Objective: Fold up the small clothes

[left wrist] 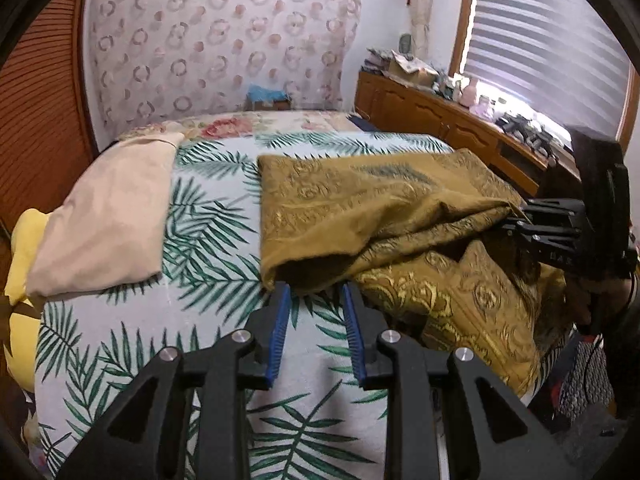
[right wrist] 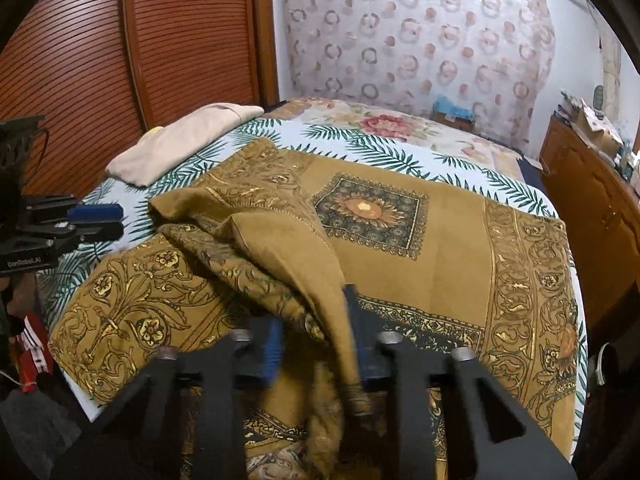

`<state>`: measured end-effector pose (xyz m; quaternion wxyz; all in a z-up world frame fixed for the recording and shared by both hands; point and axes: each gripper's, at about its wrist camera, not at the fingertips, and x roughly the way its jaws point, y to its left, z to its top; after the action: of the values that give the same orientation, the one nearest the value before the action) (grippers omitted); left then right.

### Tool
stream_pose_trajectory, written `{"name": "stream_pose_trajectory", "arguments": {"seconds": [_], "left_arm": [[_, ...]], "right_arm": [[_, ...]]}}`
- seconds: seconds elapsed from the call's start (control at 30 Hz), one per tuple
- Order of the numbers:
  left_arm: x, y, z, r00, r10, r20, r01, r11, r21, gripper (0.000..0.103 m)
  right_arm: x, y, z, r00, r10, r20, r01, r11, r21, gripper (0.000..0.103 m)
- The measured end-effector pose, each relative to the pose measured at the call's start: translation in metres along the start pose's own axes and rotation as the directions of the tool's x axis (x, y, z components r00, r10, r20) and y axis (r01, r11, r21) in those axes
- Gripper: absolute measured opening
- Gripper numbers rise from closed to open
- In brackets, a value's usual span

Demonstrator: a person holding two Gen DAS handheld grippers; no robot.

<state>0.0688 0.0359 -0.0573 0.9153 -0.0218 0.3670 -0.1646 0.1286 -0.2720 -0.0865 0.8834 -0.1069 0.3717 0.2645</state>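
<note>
A mustard-brown cloth with gold ornament [right wrist: 440, 264] lies spread over the bed, its near left part bunched into folds. My right gripper [right wrist: 316, 336] is shut on a raised fold of this cloth, which runs between the blurred fingers. In the left wrist view the cloth [left wrist: 380, 208] draws to a point inside the right gripper [left wrist: 518, 218]. My left gripper [left wrist: 316, 292] stands open, its blue pads [left wrist: 280, 320] just short of the cloth's folded near edge, with nothing between them. From the right wrist view the left gripper [right wrist: 116, 222] sits left of the cloth's corner.
A folded beige garment [left wrist: 108, 216] lies at the bed's left side, over something yellow [left wrist: 24, 248]. The palm-leaf bedcover [left wrist: 208, 248] shows between the two fabrics. A cluttered wooden dresser [left wrist: 440, 116] runs along the right under a window, and louvred wooden doors [right wrist: 160, 40] stand at the left.
</note>
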Motion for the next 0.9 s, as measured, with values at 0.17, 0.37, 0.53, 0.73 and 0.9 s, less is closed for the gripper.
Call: {"name": "stream_pose_trajectory", "arguments": {"seconds": [0.17, 0.37, 0.53, 0.73, 0.9], "left_arm": [[-0.005, 0.002, 0.003, 1.000, 0.009, 0.021, -0.009, 1.000, -0.011, 0.025], [-0.011, 0.001, 0.008, 0.999, 0.009, 0.041, -0.009, 1.000, -0.009, 0.025], [-0.017, -0.002, 0.010, 0.998, 0.006, 0.066, -0.005, 1.000, -0.008, 0.025], [-0.021, -0.011, 0.013, 0.996, -0.008, 0.090, 0.009, 1.000, -0.002, 0.025], [-0.021, -0.024, 0.016, 0.995, -0.030, 0.095, 0.029, 0.999, 0.013, 0.025]], "right_arm": [[-0.014, -0.001, 0.002, 0.998, 0.000, 0.064, -0.001, 1.000, 0.024, 0.006], [-0.035, 0.000, 0.008, 0.992, -0.008, 0.123, 0.004, 1.000, 0.029, 0.004], [-0.060, -0.004, 0.011, 0.981, -0.048, 0.186, 0.038, 0.998, 0.058, 0.004], [-0.093, -0.025, 0.002, 0.968, -0.115, 0.224, 0.093, 0.990, 0.104, 0.004], [-0.115, -0.052, -0.011, 0.962, -0.181, 0.205, 0.151, 0.976, 0.154, 0.004]]}}
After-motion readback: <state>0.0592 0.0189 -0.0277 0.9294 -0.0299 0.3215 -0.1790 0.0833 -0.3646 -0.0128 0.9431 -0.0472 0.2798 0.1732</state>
